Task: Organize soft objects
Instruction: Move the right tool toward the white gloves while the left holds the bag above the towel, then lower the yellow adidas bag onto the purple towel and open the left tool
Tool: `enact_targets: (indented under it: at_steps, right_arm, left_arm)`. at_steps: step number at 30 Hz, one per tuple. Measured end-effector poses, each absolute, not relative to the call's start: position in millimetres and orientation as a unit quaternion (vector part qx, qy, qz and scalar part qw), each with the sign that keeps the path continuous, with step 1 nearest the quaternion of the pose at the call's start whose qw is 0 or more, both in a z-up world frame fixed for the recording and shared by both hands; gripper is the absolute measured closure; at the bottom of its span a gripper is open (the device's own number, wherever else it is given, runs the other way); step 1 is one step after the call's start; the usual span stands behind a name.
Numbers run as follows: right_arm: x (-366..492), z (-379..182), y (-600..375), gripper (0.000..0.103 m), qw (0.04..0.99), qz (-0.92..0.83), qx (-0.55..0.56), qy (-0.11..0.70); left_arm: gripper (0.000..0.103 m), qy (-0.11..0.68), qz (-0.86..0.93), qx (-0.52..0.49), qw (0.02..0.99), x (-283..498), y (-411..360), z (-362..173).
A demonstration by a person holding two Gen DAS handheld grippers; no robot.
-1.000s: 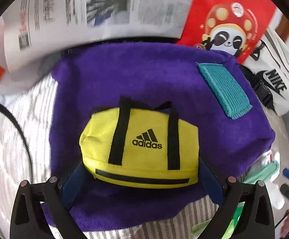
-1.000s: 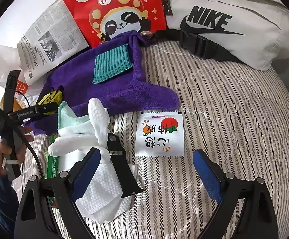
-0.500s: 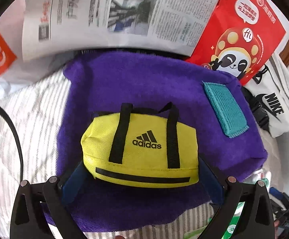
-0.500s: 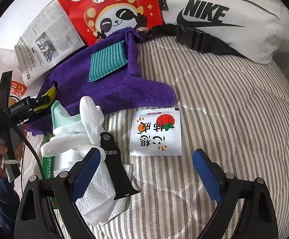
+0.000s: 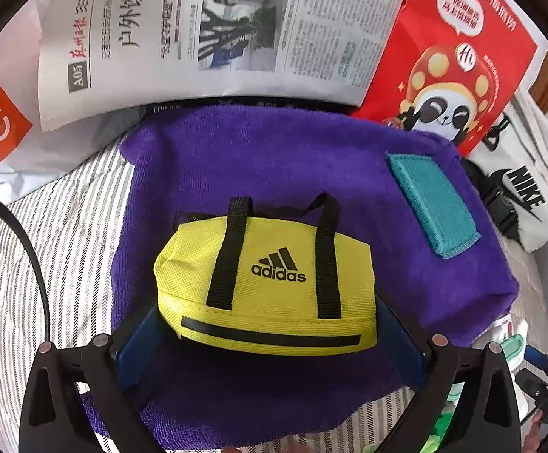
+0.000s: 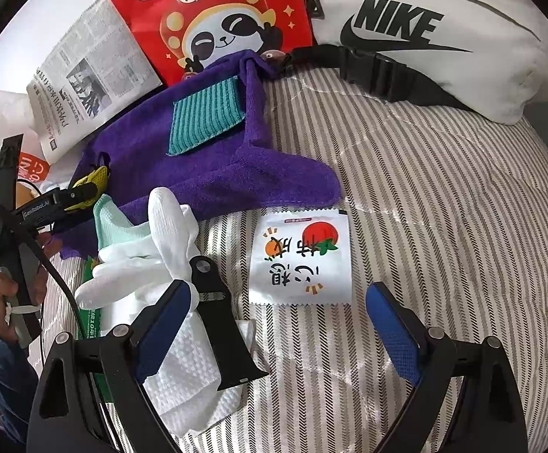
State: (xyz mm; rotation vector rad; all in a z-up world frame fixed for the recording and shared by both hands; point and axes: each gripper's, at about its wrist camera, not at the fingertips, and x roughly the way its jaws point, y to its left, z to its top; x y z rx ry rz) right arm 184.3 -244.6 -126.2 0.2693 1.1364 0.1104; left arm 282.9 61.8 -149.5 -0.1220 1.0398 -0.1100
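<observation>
The left gripper (image 5: pixel 270 343) squeezes the yellow bag (image 5: pixel 270 283) between its fingers. The right gripper (image 6: pixel 277 324) is wide and empty; gloves (image 6: pixel 138 256) and cloth (image 6: pixel 206 162) beyond its fingers look unsorted.

Small bag (image 5: pixel 266 283): bright yellow, black straps, black logo, black stripe along the lower edge.
Towel (image 5: pixel 292 158): deep purple, with a ribbed teal patch (image 5: pixel 432 204).
Bedcover (image 6: pixel 443 207): cream and grey herringbone stripes.
Paper bag (image 6: pixel 213 11): red, printed with a black-and-white panda under a red cap with yellow spots.
Waist pack (image 6: pixel 443 19): off-white, black logo, black strap and buckle.
Sachet (image 6: pixel 300 260): white, red and orange fruit, dark lettering.
Gloves (image 6: pixel 141 256): white, one cuff mint green.
Newspaper (image 5: pixel 217 26): grey-white, black print, red masthead.
Tool pads (image 6: pixel 394 332): blue, on black fingers.
</observation>
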Motion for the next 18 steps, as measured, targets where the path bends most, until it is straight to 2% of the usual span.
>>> enact_targets:
  at_steps: [5,11,18]
  right_arm:
    - [184.0,-127.2,-242.8,0.010,0.833,0.057,0.124,0.536]
    - [182.5,-126.0,-246.5,0.010,0.837,0.059,0.128,0.528]
    - [182.0,-120.5,-253.2,0.010,0.847,0.066,0.132,0.510]
  left_arm:
    - [0.000,0.506,-0.058,-0.067,0.858,282.4,62.3,-149.7]
    - [0.000,0.468,-0.110,-0.115,0.869,273.1,79.1,-142.8]
    - [0.000,0.437,-0.119,-0.100,0.886,261.0,81.3,-130.6]
